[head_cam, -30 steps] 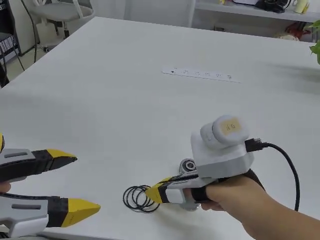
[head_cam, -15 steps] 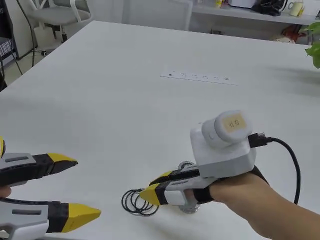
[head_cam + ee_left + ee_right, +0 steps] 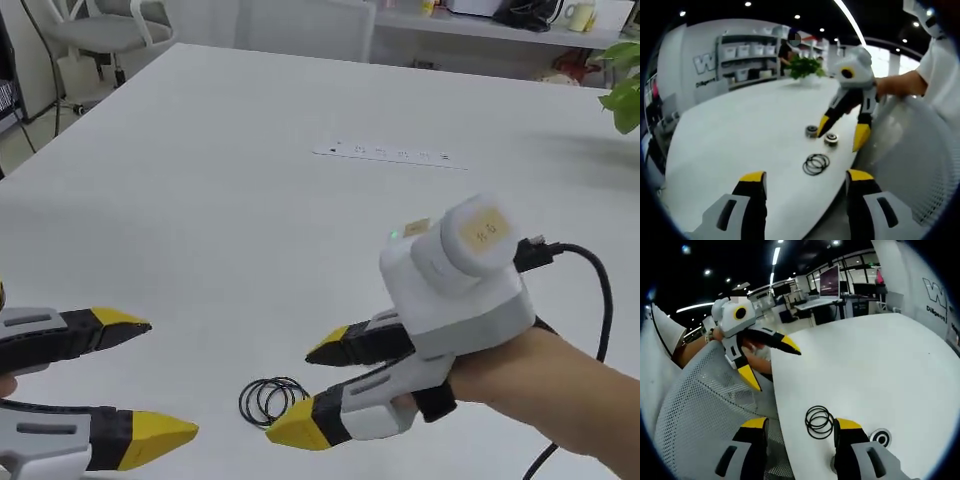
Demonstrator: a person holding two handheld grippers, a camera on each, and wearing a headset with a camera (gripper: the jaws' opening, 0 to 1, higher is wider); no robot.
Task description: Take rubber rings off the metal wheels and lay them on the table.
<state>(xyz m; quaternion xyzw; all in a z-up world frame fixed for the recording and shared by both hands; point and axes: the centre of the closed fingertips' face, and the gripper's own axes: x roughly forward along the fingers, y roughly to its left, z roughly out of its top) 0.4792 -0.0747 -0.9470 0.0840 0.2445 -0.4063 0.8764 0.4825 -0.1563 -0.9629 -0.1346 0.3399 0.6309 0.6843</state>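
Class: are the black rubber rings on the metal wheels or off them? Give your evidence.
Off. The rubber rings lie overlapped flat on the table, apart from the two metal wheels beyond them.

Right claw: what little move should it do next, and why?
Probably dip the right claw down to the nearer metal wheel to feel for a ring. It hangs open and empty, and the rubber rings lie piled on the table, with that wheel and the other wheel close beside them. Whether the wheels carry rings is too small to tell.
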